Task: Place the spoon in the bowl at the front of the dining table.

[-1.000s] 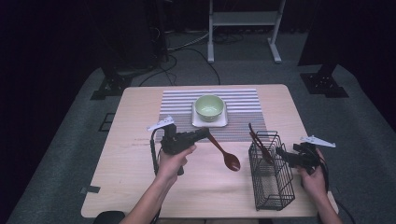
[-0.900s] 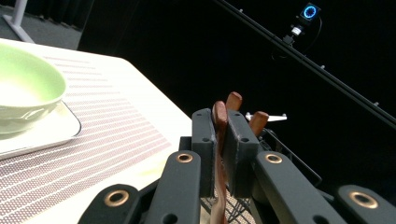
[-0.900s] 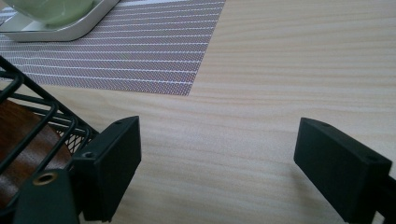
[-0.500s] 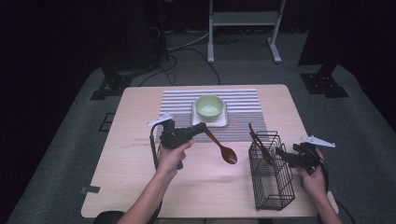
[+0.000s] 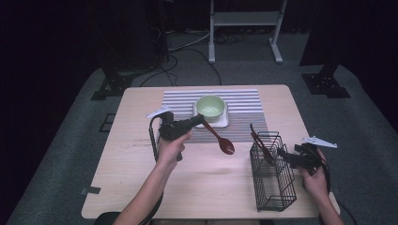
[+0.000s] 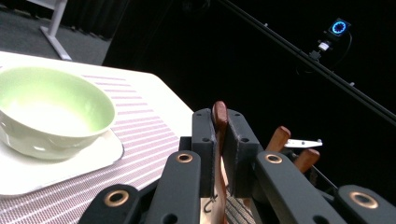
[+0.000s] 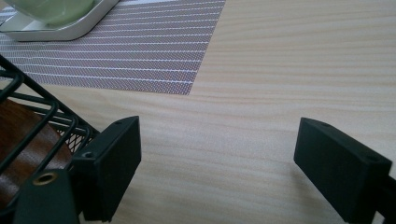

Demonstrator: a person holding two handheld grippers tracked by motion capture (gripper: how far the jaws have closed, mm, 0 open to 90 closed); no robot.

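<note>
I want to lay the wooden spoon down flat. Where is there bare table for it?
Bare wood lies in front of the striped mat, between the left gripper holding the spoon and the wire basket, and along the table's left edge. It is crowded around the green bowl and the basket.

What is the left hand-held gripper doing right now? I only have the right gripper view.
Observer: The left hand-held gripper is shut on the handle end of a dark brown wooden spoon.
Operator: Which way does the spoon point?
Observer: Its bowl end slants toward the black wire basket, over the front edge of the grey striped placemat.
Operator: What stands in that basket?
Observer: Two brown wooden handles stick up from it, as the left gripper view shows.
</note>
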